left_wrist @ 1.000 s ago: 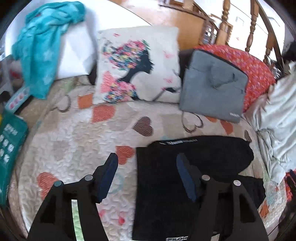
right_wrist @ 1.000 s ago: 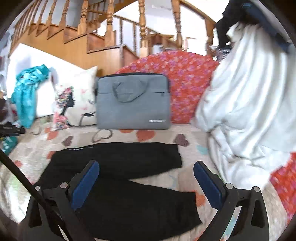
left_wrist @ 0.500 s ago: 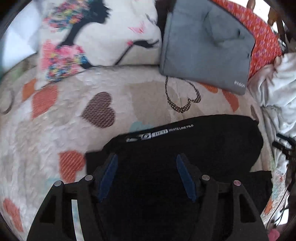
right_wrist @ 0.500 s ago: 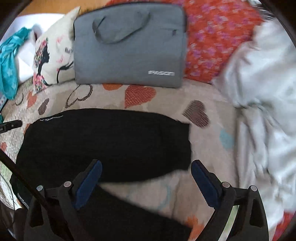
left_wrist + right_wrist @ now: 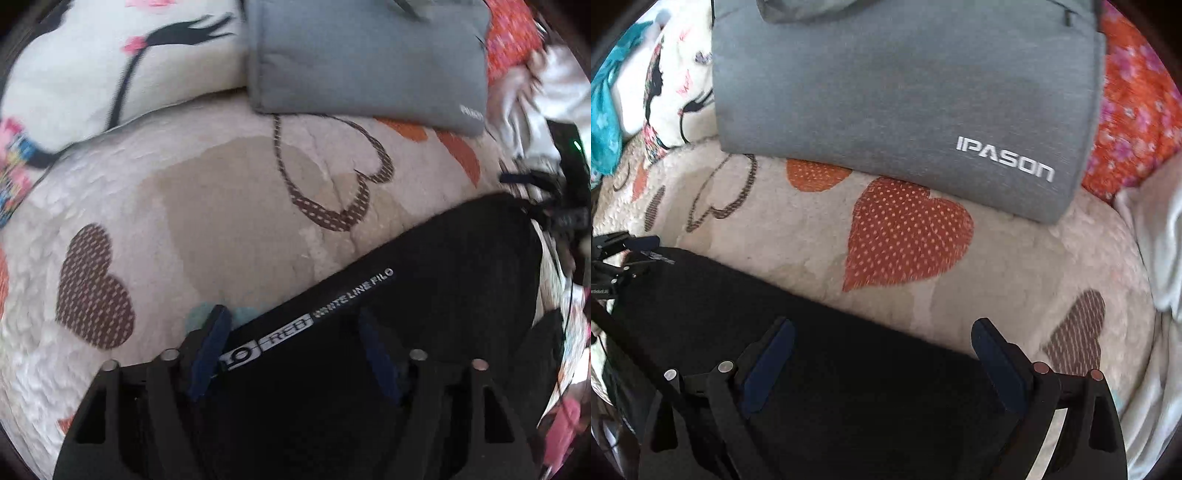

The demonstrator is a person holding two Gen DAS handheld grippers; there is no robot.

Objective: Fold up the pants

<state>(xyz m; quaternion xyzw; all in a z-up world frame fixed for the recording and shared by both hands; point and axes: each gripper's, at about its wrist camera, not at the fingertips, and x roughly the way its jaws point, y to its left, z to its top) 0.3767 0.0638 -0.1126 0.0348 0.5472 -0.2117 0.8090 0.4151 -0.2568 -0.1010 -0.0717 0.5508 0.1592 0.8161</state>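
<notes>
Black fabric pants (image 5: 424, 295) lie flat on a cream quilted bedspread with heart patches (image 5: 221, 221), in the near part of both wrist views. The waistband edge carries white lettering and runs diagonally across the left wrist view.

Left hand-held gripper (image 5: 295, 328): jaws apart, nothing clamped. Its blue-padded fingers (image 5: 212, 345) straddle the lettered waistband edge; the left finger sits at the edge of the fabric over the bedspread, the right finger over the black fabric. Contact with the fabric cannot be told.

Right hand-held gripper (image 5: 882, 339): jaws wide apart, nothing clamped. Both blue-padded fingers (image 5: 770, 363) lie over the far edge of the pants (image 5: 849, 387), which slants down to the right. The right finger sits near the corner of the fabric.

Behind the pants, a grey fabric laptop bag marked "IPASON" (image 5: 905, 92) leans at the back of the bedspread (image 5: 1015, 258), well apart from the pants. A white printed cushion with a black silhouette figure (image 5: 110, 62) stands left of the bag (image 5: 365, 59). A red floral cushion (image 5: 1137, 110) sits to the right of the bag, with pale crumpled cloth (image 5: 1160, 240) beside it
</notes>
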